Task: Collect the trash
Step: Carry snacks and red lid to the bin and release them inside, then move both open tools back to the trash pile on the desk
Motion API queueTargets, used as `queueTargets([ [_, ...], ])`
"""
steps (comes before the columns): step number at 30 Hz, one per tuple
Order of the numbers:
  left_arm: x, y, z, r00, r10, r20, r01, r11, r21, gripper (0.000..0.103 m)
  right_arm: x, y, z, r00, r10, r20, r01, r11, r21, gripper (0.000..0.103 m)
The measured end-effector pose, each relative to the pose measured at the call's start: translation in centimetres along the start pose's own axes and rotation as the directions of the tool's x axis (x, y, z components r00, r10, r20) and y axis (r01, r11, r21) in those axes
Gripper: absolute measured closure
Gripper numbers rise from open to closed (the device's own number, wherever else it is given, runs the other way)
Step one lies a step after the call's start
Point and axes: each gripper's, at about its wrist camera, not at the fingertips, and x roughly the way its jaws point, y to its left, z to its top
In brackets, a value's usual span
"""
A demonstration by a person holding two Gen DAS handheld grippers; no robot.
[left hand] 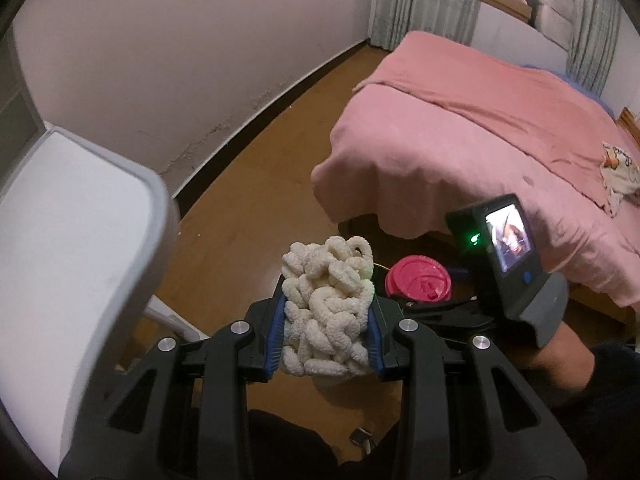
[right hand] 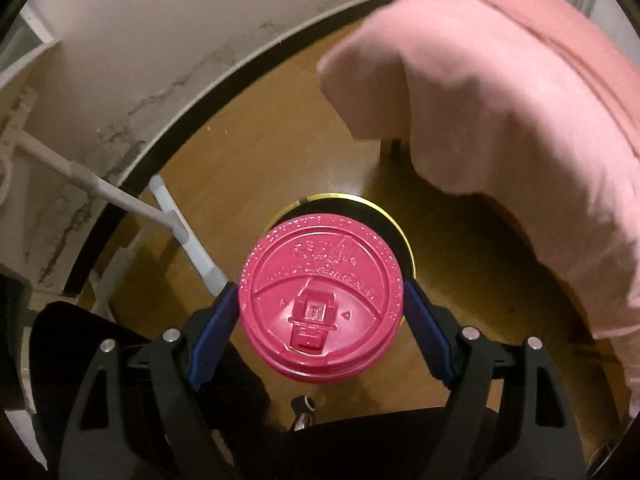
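Observation:
My left gripper (left hand: pixel 326 334) is shut on a bag of white puffed snacks (left hand: pixel 328 304) and holds it above the wooden floor. My right gripper (right hand: pixel 320 312) is shut on a cup with a pink lid (right hand: pixel 320 304), held over a round bin with a gold rim (right hand: pixel 404 236) on the floor. The pink lid (left hand: pixel 418 284) and the right gripper's body with its small screen (left hand: pixel 508 240) also show in the left wrist view, just right of the snack bag.
A bed with a pink cover (left hand: pixel 480 132) stands to the right, its corner hanging near the bin (right hand: pixel 500 100). A white chair (left hand: pixel 72 240) is at the left, its legs (right hand: pixel 176 216) near the wall. Brown wooden floor (left hand: pixel 256 184) lies between.

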Motion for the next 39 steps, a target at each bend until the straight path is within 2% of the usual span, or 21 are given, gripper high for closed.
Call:
queueTargets([
  [11,3.3,-1.3,0.4,0.998,-0.015,-0.058,0.017,1.0,0.018,0.07,1.8,-1.1,0.3,0.999,0.039,-0.015,-0.038,0.999,0.023,0.021],
  [13,3.6,-1.3,0.3,0.998,-0.018,-0.065,0.019,1.0,0.019,0.07,1.8,-1.5,0.3,0.999,0.045,-0.014,-0.045,0.999,0.029,0.016],
  [18,5.1,-1.8,0.3,0.996,-0.025,-0.089,0.028,0.999,0.026,0.07,1.6,-2.0,0.4,0.998,0.058,-0.008,-0.058,0.997,0.05,0.014],
  [23,7.1,-2.3,-0.2,0.992,-0.053,-0.111,0.057,0.998,0.034,0.07,-0.1,-4.0,0.3,0.998,0.054,0.022,-0.056,0.992,0.11,0.014],
  [29,10.7,-4.0,-0.9,0.982,-0.133,-0.135,0.14,0.989,0.043,0.069,-3.8,-6.5,-0.7,0.996,0.035,0.083,-0.048,0.986,0.162,0.014],
  [32,11.9,-5.0,-0.9,0.979,-0.153,-0.138,0.162,0.985,0.058,0.063,-5.6,-7.2,-1.2,0.994,0.025,0.11,-0.044,0.984,0.173,0.015],
  [33,12.1,-5.3,-0.9,0.978,-0.154,-0.141,0.164,0.984,0.064,0.057,-6.1,-7.3,-1.4,0.993,0.022,0.118,-0.043,0.984,0.175,0.015],
  [36,12.4,-6.0,-0.8,0.979,-0.156,-0.133,0.168,0.982,0.082,0.051,-7.7,-7.8,-1.6,0.989,0.01,0.145,-0.036,0.984,0.176,0.014],
  [39,12.1,-6.3,-0.5,0.98,-0.158,-0.118,0.169,0.982,0.088,0.041,-9.1,-7.9,-1.9,0.986,0.003,0.168,-0.033,0.983,0.179,0.015],
])
